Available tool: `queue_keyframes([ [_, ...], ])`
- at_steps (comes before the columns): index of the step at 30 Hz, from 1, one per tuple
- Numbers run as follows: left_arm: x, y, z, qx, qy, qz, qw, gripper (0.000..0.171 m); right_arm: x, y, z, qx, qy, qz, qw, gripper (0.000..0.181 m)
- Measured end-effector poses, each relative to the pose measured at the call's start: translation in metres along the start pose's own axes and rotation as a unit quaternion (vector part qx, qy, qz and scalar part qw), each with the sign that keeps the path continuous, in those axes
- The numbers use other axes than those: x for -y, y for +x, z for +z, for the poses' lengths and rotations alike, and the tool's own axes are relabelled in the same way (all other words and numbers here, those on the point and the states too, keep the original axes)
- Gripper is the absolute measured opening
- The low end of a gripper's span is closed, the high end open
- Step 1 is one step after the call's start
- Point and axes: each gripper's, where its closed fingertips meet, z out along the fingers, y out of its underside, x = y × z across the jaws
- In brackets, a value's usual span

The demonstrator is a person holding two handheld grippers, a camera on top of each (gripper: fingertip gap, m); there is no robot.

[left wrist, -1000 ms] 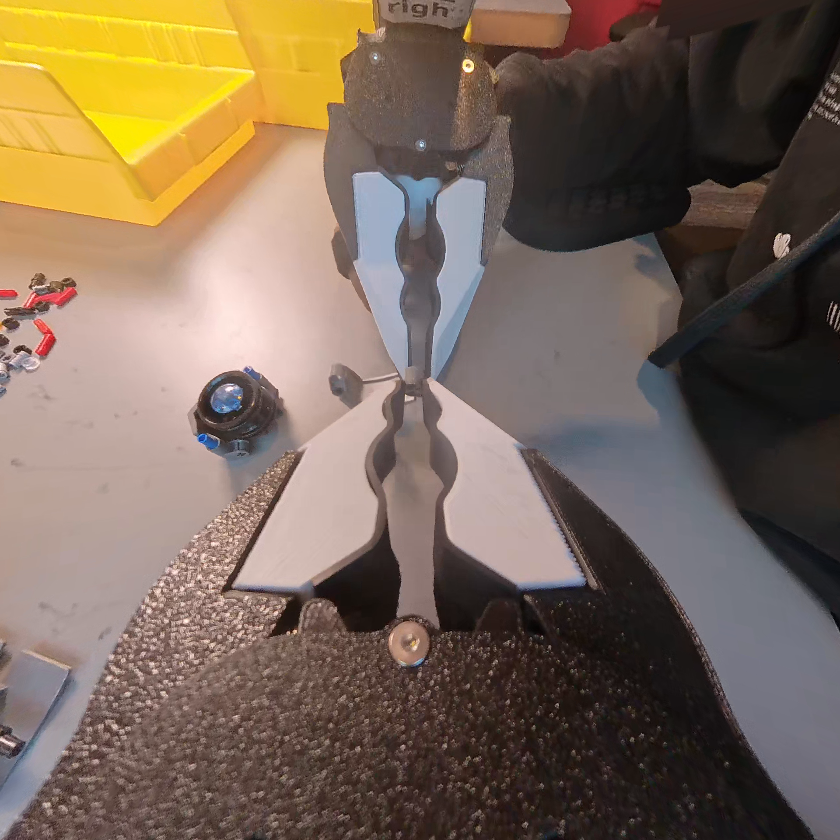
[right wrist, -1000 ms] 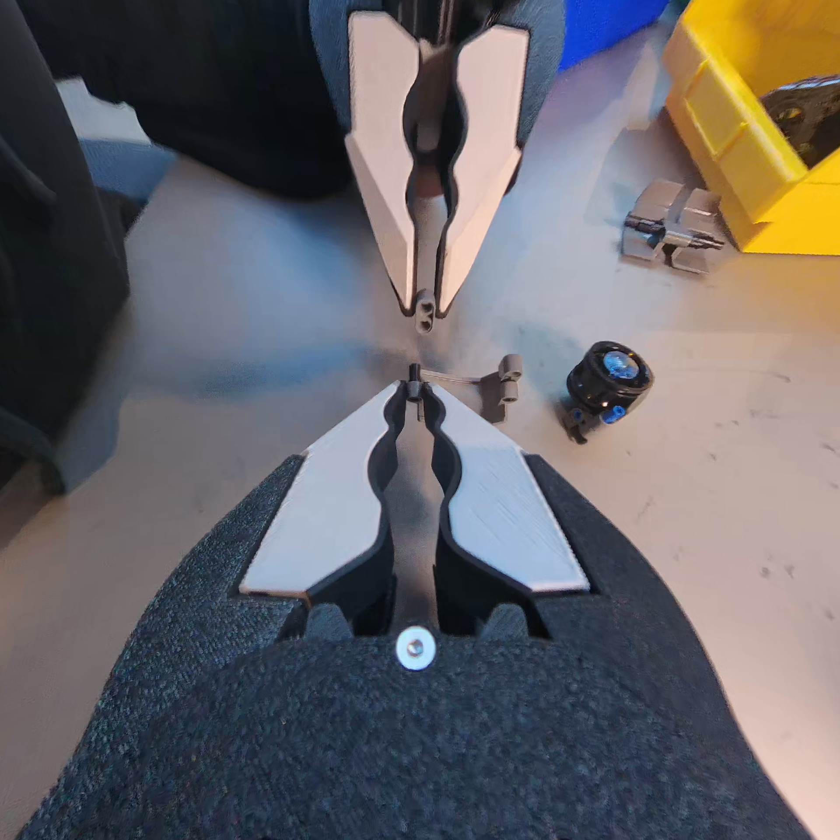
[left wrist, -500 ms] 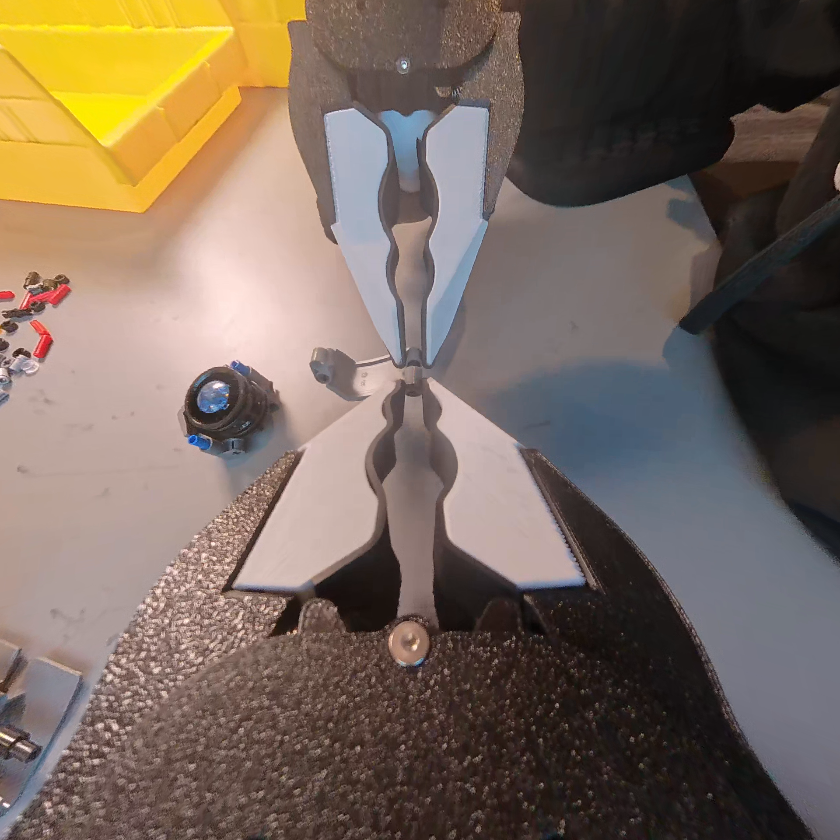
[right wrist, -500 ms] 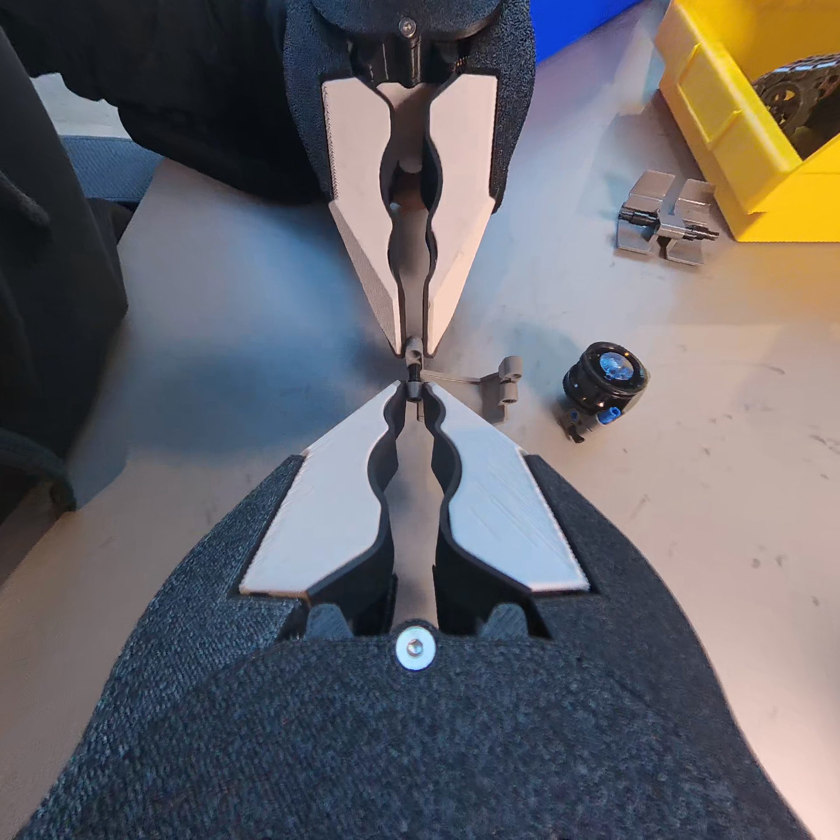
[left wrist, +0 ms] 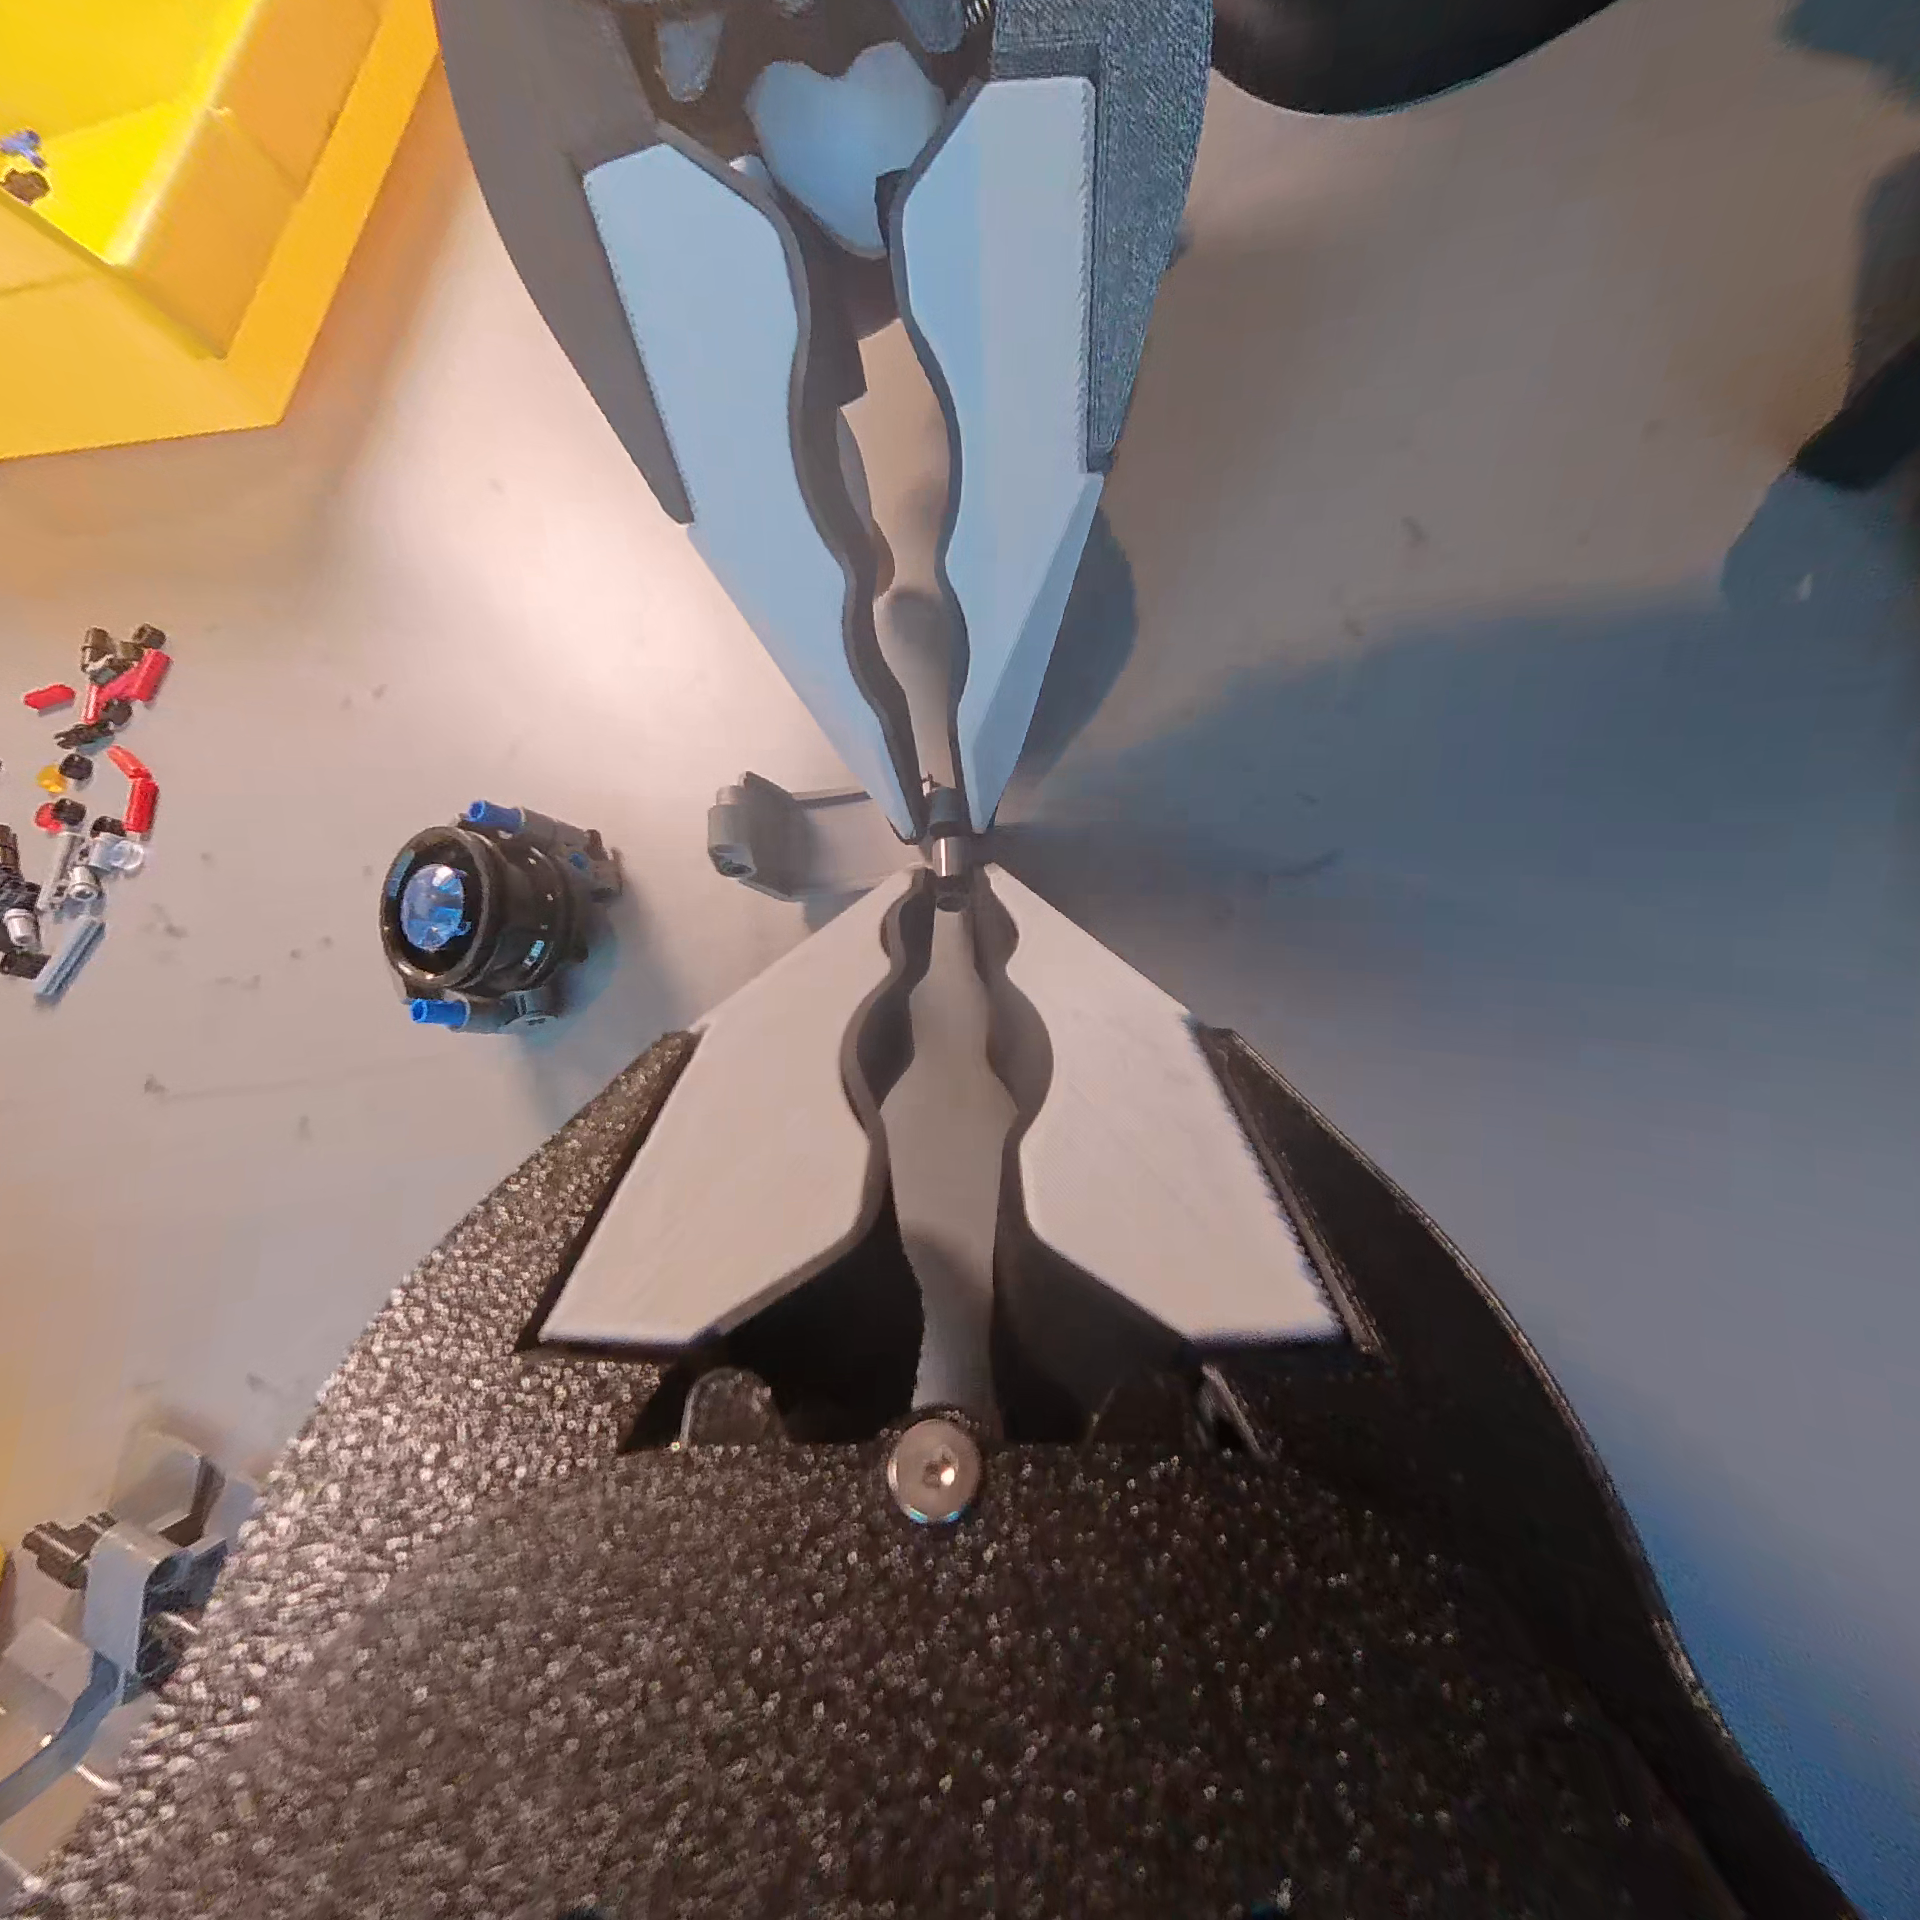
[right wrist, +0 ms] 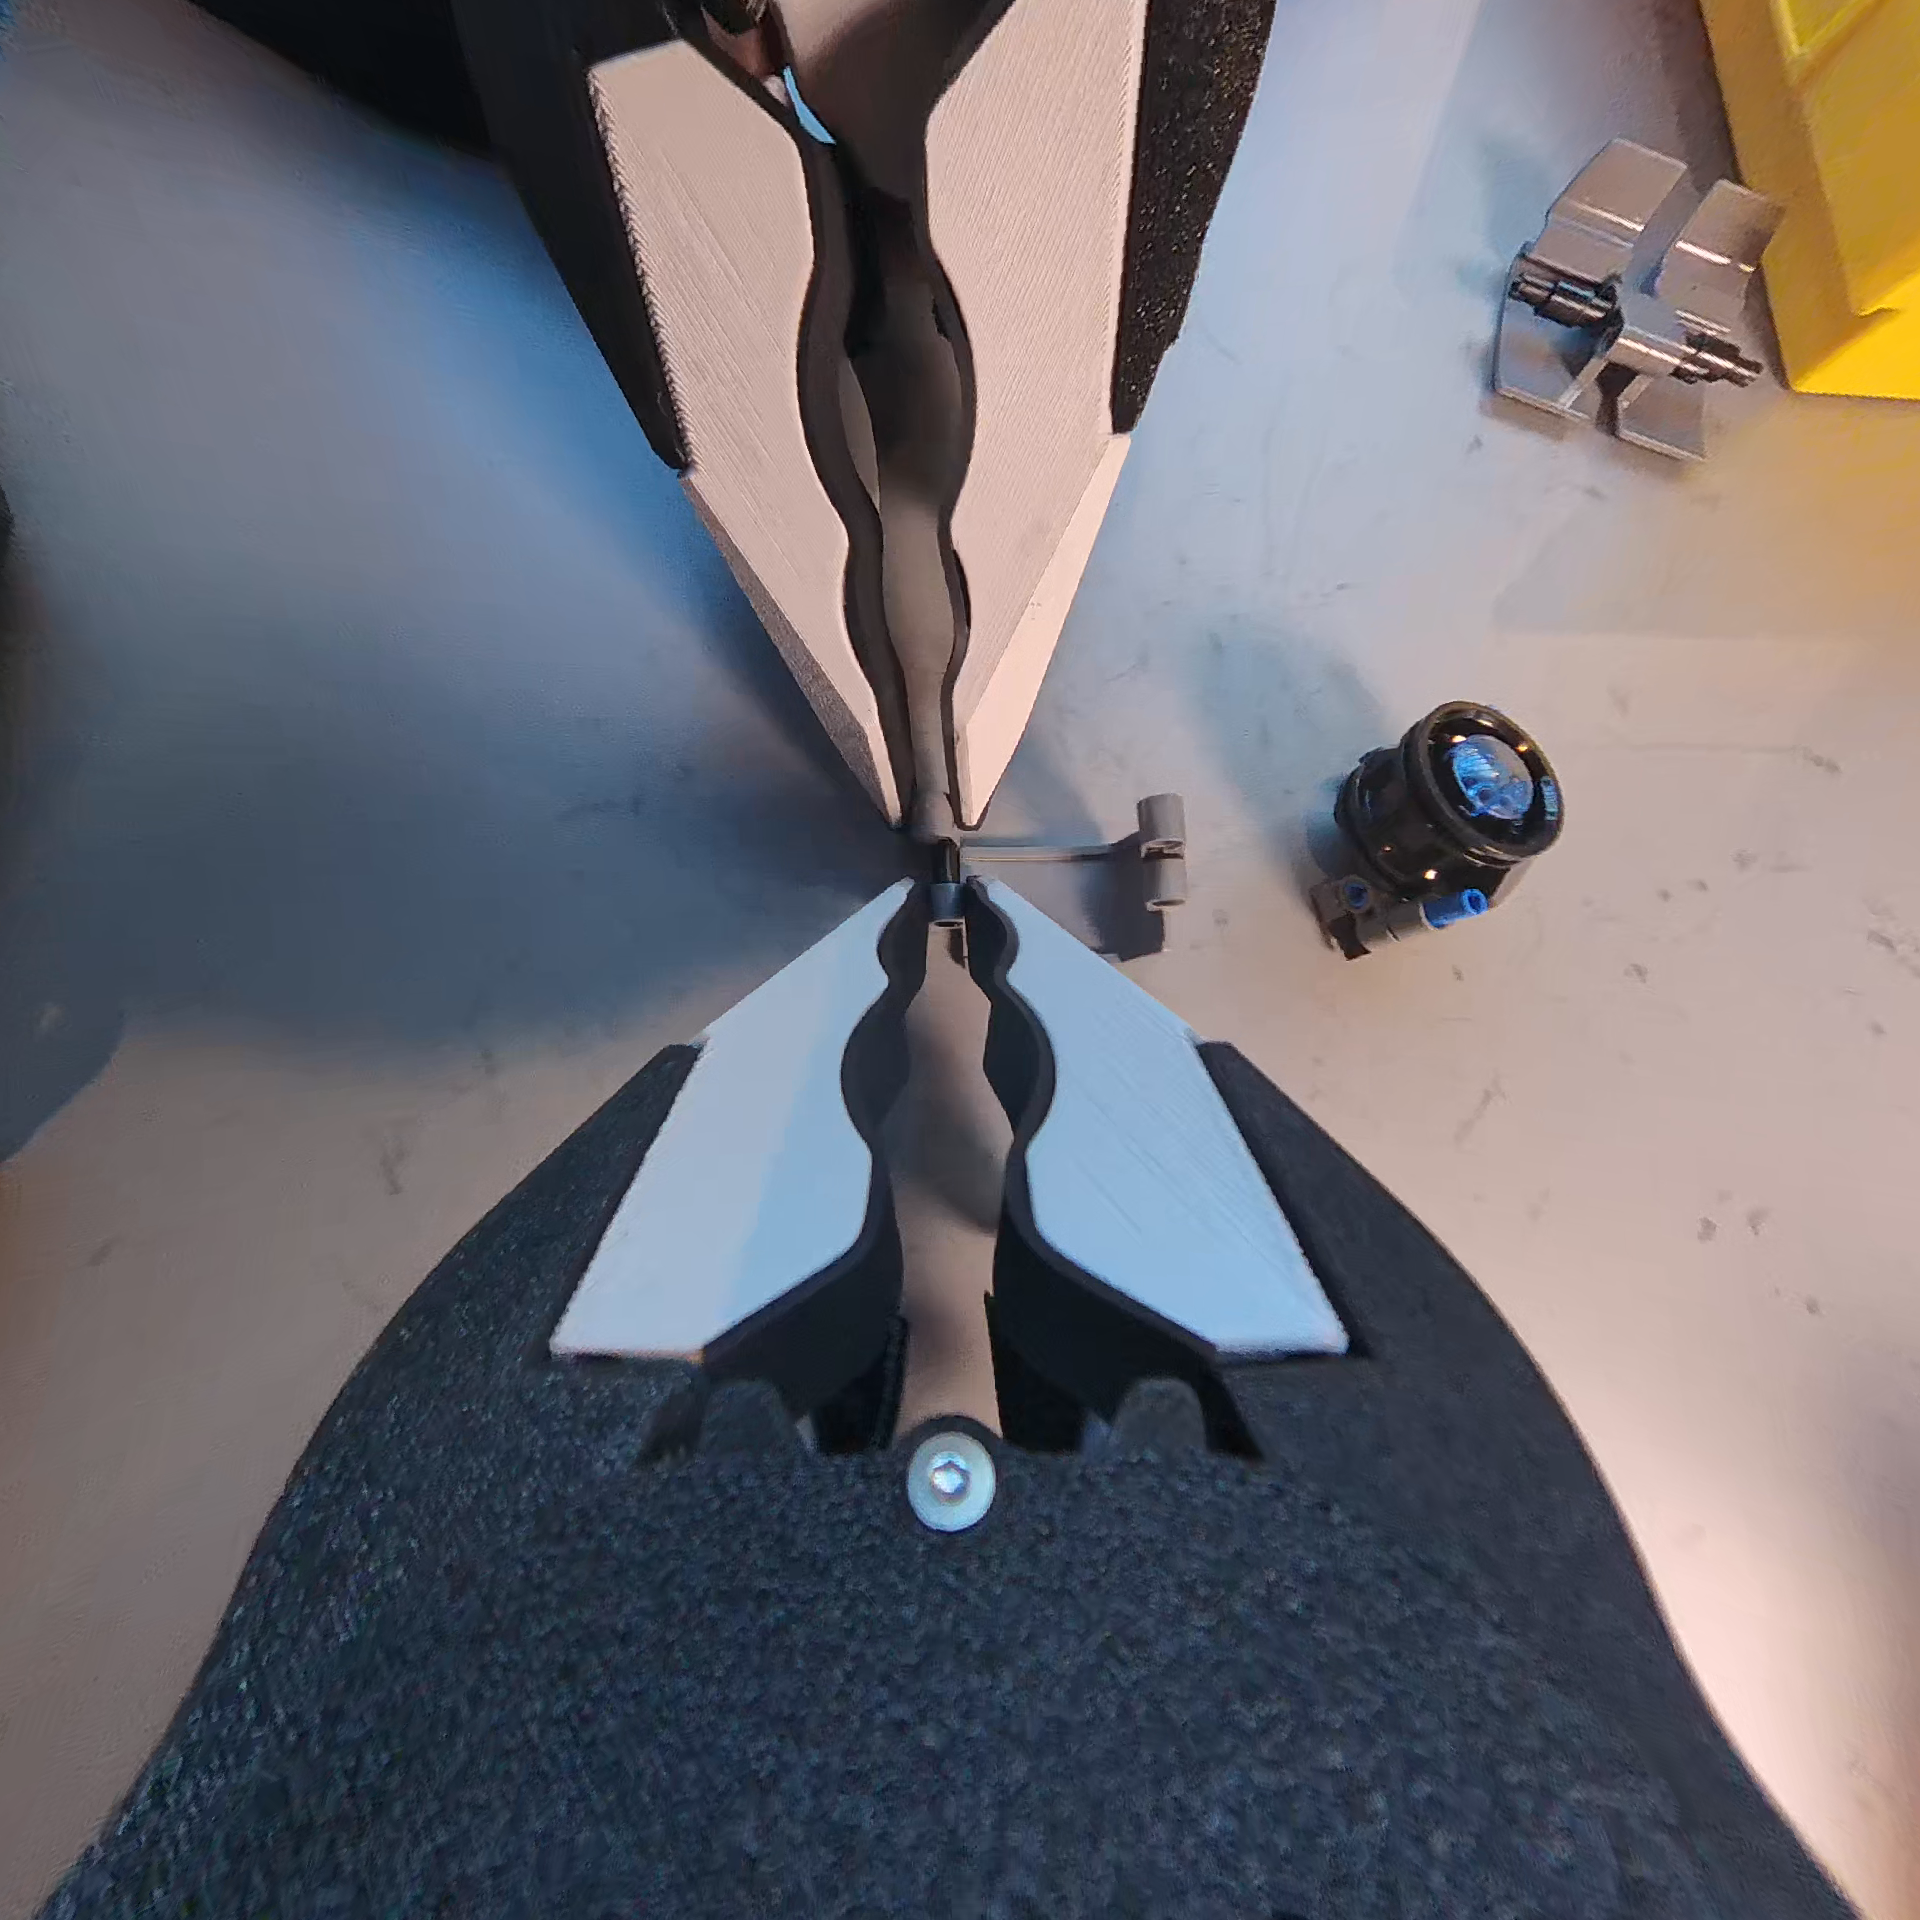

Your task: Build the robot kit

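Left wrist view: my left tongs [left wrist: 943, 896] are closed to a sliver on a small dark pin [left wrist: 945, 857]. The right tongs [left wrist: 940, 816] meet it tip to tip from the far side, pinching the same pin just above the grey counter [left wrist: 1455, 831].
Around the pin: a grey connector on a thin rod [left wrist: 740, 831] just left of it; a black lens piece with blue pegs [left wrist: 478, 914] farther left; small red and black parts [left wrist: 94, 769] beyond; a yellow bin [left wrist: 156, 260] far left.
Right wrist view: my right tongs [right wrist: 943, 902] are nearly closed on the pin [right wrist: 945, 883]; the left tongs [right wrist: 935, 821] grip its far end.
Around the pin: the connector [right wrist: 1158, 850] just right of it, the lens piece [right wrist: 1444, 821] farther right, a grey bracket [right wrist: 1631, 312] well beyond it.
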Motion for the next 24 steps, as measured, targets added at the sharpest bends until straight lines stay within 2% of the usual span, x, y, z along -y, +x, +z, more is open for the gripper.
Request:
queue_keyframes([
  [8,0.0014,-0.0028,0.0025,0.036,0.006,0.048,0.998,0.006,-0.0018,0.0027,-0.0008,-0.008,-0.005,0.024,1.000,0.005],
  [13,0.0023,-0.0008,0.0029,0.025,0.026,0.106,0.994,0.006,-0.0015,-0.0005,-0.0035,0.021,0.029,0.031,0.999,0.005],
  [24,0.0027,0.0007,0.0052,0.034,0.036,0.180,0.982,0.007,-0.0026,-0.0011,-0.0027,0.019,0.035,0.039,0.998,0.005],
])
